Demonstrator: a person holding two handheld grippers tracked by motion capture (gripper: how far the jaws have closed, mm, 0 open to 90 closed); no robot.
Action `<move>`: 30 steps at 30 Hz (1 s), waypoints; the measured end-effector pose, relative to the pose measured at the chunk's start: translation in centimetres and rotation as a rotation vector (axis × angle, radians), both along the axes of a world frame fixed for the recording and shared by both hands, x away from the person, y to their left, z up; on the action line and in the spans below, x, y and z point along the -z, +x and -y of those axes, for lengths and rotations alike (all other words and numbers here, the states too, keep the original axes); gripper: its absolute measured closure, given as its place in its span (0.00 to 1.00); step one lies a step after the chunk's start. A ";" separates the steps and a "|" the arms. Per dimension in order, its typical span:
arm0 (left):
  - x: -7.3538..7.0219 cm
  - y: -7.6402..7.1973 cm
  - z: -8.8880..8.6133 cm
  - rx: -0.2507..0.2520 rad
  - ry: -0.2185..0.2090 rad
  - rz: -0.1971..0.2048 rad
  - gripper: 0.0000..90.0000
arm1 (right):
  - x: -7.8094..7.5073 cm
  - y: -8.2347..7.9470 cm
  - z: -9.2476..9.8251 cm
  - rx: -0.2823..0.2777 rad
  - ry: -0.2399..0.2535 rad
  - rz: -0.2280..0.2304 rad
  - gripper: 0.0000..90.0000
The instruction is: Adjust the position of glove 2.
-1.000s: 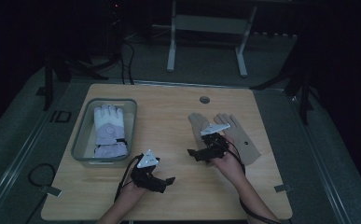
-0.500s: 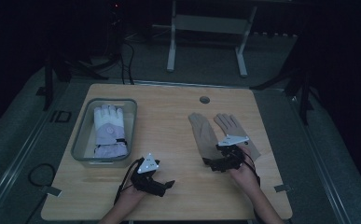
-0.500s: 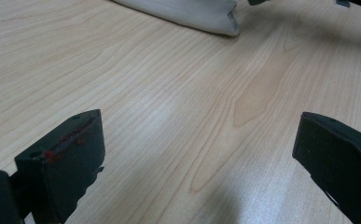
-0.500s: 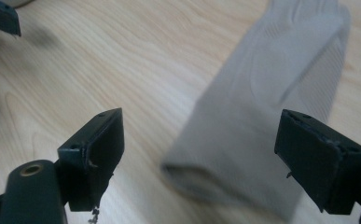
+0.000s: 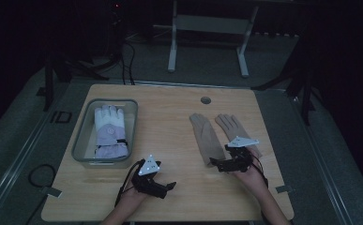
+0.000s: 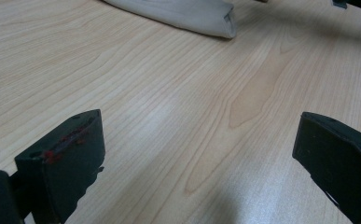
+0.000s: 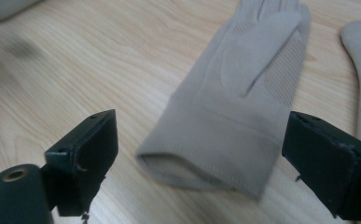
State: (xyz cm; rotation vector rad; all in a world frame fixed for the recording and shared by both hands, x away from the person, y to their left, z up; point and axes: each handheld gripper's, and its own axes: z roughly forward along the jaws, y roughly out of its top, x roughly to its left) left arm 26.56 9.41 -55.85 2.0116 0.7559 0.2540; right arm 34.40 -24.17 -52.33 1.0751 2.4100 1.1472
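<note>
Beige glove [image 7: 236, 116] lies flat on the desk [image 5: 170, 136], its cuff between the right gripper's [image 7: 201, 154] spread fingers; push low toward twelve o'clock and pinch both cuff layers. Left gripper [image 6: 197, 163] idles, fingers apart

Bare surface [image 5: 170, 140] lies between the bin [image 5: 83, 136] on the left and the two tan gloves [image 5: 206, 138] on the right, wide enough for a gripper to pass. The left gripper [image 5: 167, 186] sits over bare wood near the front edge. The right gripper [image 7: 197, 154] has its fingers spread either side of the nearer glove's cuff [image 7: 206, 163], which lies in its way.
</note>
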 end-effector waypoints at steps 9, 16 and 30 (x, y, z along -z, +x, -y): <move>-0.1 -0.3 -0.3 0.012 -0.017 0.016 0.03 | -0.4 4.0 -0.5 0.008 -0.051 0.029 0.50; -0.2 -0.1 -0.8 -0.001 -0.032 0.010 0.03 | 0.5 7.1 -1.3 -0.007 -0.105 0.035 0.51; 0.0 -0.2 -0.4 0.007 -0.013 0.010 0.03 | 2.9 9.5 -2.4 0.001 -0.114 0.006 0.60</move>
